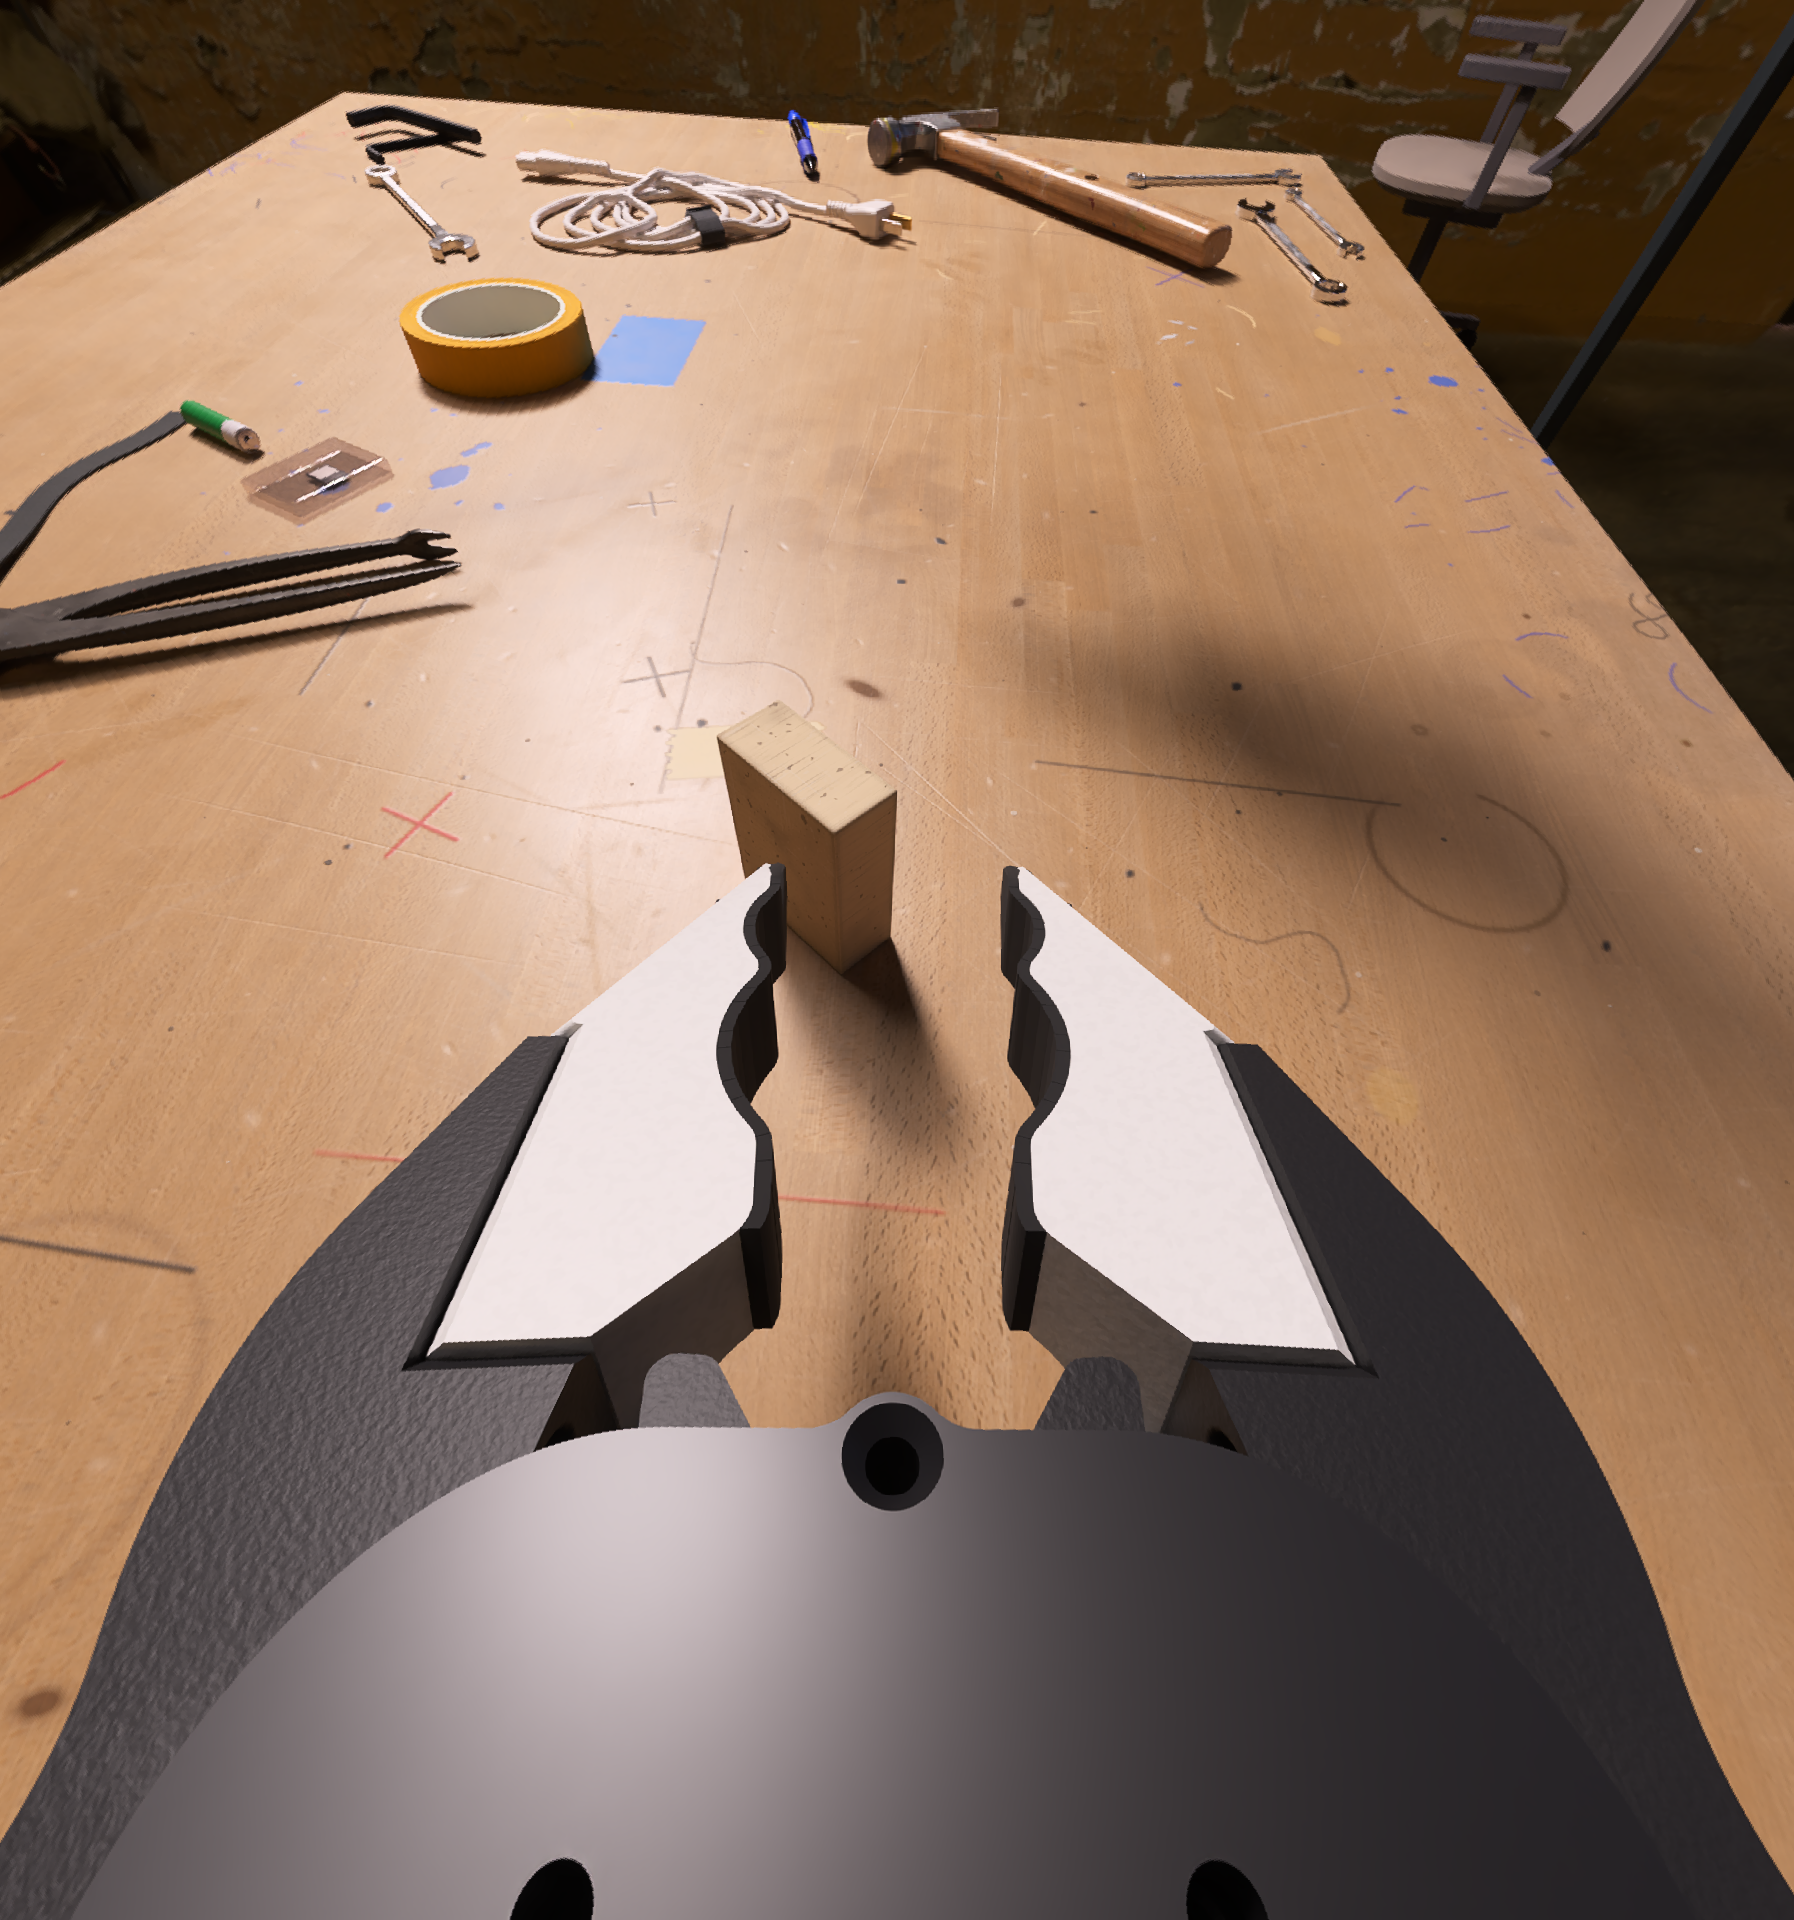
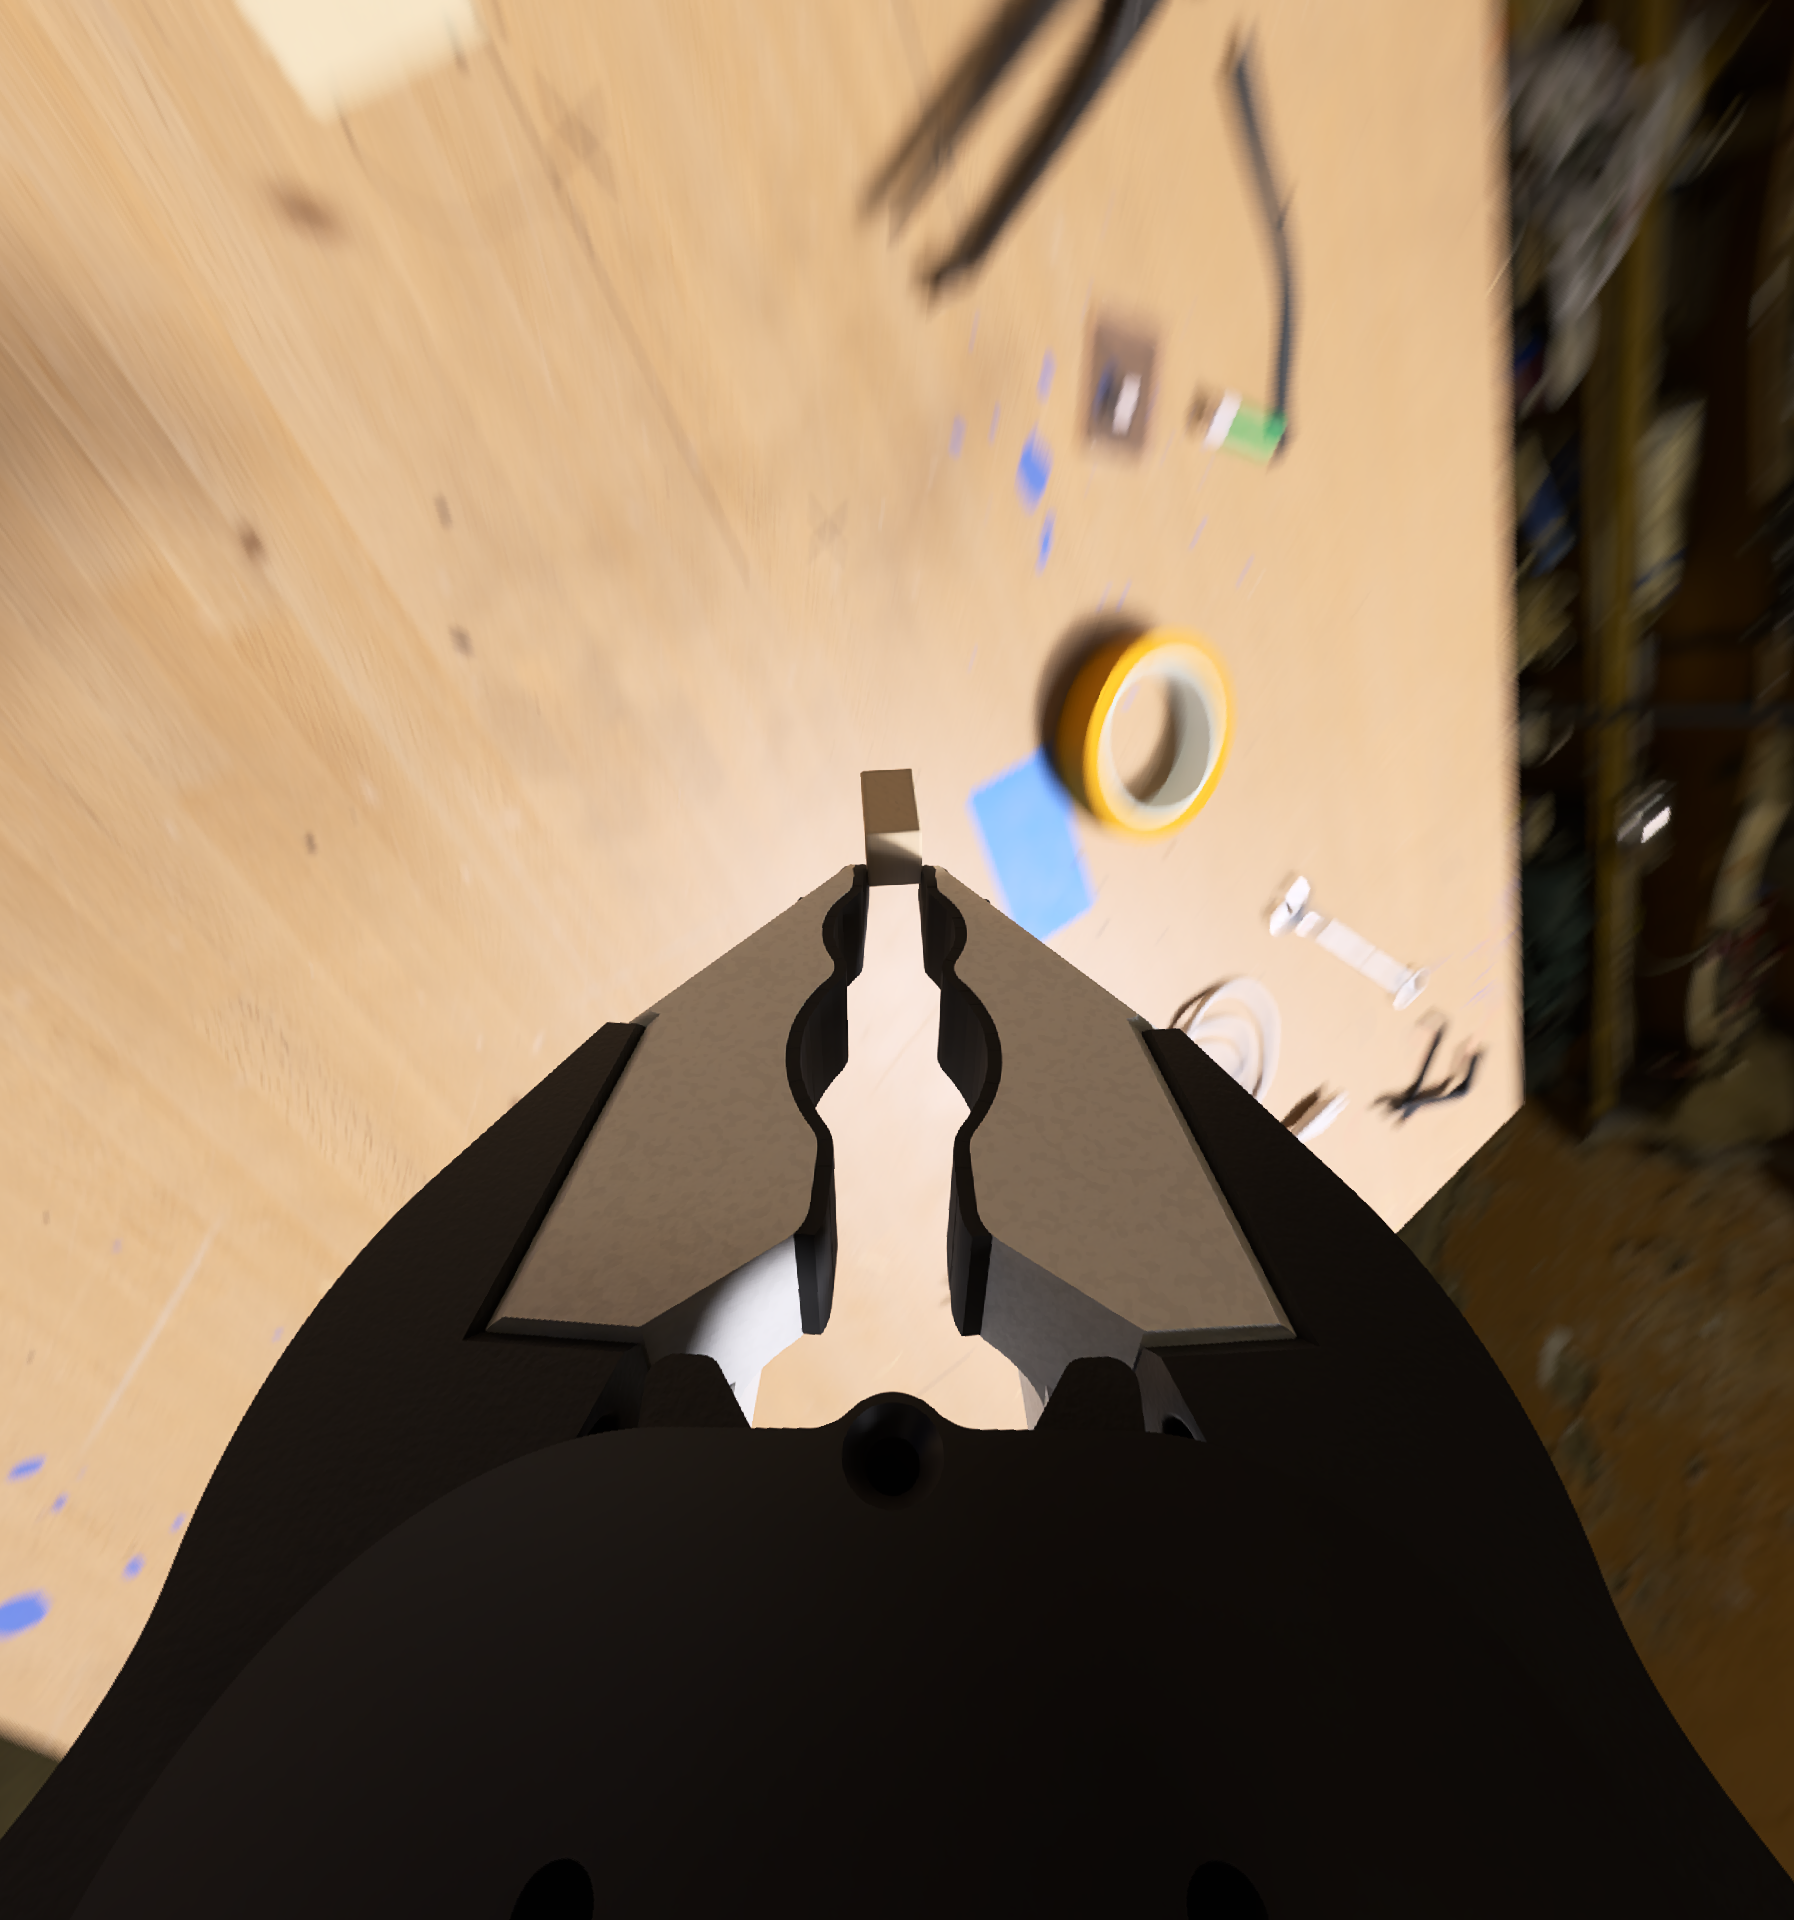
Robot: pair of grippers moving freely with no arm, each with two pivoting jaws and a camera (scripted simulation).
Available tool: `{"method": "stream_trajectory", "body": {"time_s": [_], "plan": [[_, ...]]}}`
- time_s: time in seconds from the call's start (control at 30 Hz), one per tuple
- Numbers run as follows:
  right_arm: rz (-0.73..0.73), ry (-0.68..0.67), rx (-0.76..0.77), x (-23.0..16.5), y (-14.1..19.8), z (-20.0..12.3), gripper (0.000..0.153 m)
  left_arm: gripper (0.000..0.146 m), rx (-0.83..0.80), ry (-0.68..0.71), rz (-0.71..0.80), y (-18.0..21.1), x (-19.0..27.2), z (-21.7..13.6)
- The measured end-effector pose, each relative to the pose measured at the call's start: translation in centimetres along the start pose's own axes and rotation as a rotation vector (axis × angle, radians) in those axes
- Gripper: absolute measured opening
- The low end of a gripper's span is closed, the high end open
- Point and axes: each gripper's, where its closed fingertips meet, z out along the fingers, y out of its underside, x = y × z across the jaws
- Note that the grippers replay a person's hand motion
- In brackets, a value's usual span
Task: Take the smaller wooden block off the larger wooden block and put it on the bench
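Observation:
The larger wooden block (image 1: 815, 831) stands upright on the bench (image 1: 1184, 520). My left gripper (image 1: 893, 878) is open and empty, low over the bench, with the block just beyond its left fingertip (image 1: 768, 904). My right gripper (image 2: 890, 875) is shut on the smaller wooden block (image 2: 889, 816), pinching it at the fingertips and holding it well above the bench (image 2: 353, 727). That view is blurred. A pale block shape (image 2: 353, 42) at its top left edge looks like the larger block.
A yellow tape roll (image 1: 498, 338) beside a blue patch, black tongs (image 1: 197, 603), a white cable (image 1: 664, 208), a hammer (image 1: 1059, 192) and wrenches (image 1: 1298, 244) lie at the bench's left and far end. The bench edge (image 1: 1599, 499) runs along the right. A stool (image 1: 1464, 166) stands beyond.

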Motion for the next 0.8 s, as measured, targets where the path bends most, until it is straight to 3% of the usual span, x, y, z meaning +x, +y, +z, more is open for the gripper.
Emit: {"method": "stream_trajectory", "body": {"time_s": [0.13, 0.3, 0.5, 0.67, 0.8], "plan": [[0.106, -0.128, -0.197, -1.4, 7.5, 4.4, 0.009, 0.041, 0.004, -0.004, 0.007, -0.1, 0.1, -0.1], [0.09, -0.248, -0.38, -1.9, 11.0, 8.9, 0.009, 0.041, -0.001, 0.0, 0.009, 0.0, 0.2, 0.1], [0.048, -0.362, -0.514, -2.4, 13.2, 11.7, 0.009, 0.041, -0.016, -0.001, 0.032, 0.3, 0.5, 0.2], [0.091, -0.367, -0.46, -2.2, 12.9, 11.7, 0.009, 0.041, -0.019, 0.0, 0.034, 0.4, 0.5, 0.2], [0.15, -0.249, -0.337, -0.9, 10.6, 9.4, 0.015, 0.042, -0.026, -0.003, 0.029, 0.6, 0.4, 0.3]]}}
